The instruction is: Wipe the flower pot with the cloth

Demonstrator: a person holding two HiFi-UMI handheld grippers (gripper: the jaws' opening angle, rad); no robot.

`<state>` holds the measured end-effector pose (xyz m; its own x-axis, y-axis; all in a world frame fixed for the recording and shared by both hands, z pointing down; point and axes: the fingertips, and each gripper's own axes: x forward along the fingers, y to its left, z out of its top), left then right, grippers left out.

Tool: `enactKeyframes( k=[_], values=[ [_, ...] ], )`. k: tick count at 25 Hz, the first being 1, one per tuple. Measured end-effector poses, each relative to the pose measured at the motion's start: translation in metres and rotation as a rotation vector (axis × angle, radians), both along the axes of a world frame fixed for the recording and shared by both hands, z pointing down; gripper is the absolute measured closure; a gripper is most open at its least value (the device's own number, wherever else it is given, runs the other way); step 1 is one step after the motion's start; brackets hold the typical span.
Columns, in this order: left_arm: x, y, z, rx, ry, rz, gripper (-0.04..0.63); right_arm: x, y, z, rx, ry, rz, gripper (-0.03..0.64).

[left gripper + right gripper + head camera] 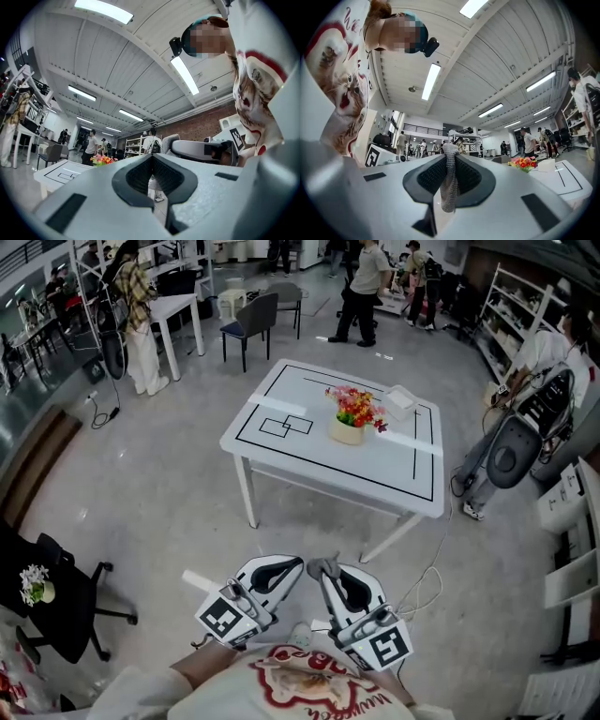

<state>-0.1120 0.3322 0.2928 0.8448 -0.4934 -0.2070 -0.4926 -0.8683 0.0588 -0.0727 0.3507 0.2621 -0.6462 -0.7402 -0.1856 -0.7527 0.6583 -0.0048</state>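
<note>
My right tongs [328, 570] pinch the grey cloth [450, 178]; my left tongs [295, 566] are together, empty. With the flower pot [348, 432] far off at 12 o'clock on the desk [281, 460], I'd step close, then rub gently.

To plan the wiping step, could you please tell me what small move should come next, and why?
Probably step toward the white table, carrying the right tongs forward: they are shut on the grey cloth, while the flower pot stands far ahead on the table, and nothing touches it.
</note>
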Motion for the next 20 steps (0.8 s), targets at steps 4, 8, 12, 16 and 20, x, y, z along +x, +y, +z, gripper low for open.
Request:
enactKeyframes(
  k=[4, 8, 12, 16, 20],
  values=[
    [-0.025, 0.021, 0.003, -0.012, 0.013, 0.036, 0.592, -0.029, 0.025, 0.007, -0.008, 0.013, 0.028, 0.575],
    [-0.044, 0.044, 0.007, -0.016, 0.007, 0.093, 0.592, -0.055, 0.05, 0.012, -0.021, 0.03, 0.078, 0.575],
    [-0.06, 0.07, 0.014, -0.024, 0.002, 0.143, 0.592, -0.07, 0.073, 0.018, -0.022, 0.062, 0.143, 0.574],
    [-0.07, 0.082, 0.02, -0.041, -0.001, 0.176, 0.592, -0.074, 0.086, 0.018, -0.026, 0.028, 0.197, 0.572],
    [-0.072, 0.085, 0.016, -0.016, 0.002, 0.183, 0.592, -0.091, 0.094, 0.028, -0.045, 0.069, 0.167, 0.572]
  ],
)
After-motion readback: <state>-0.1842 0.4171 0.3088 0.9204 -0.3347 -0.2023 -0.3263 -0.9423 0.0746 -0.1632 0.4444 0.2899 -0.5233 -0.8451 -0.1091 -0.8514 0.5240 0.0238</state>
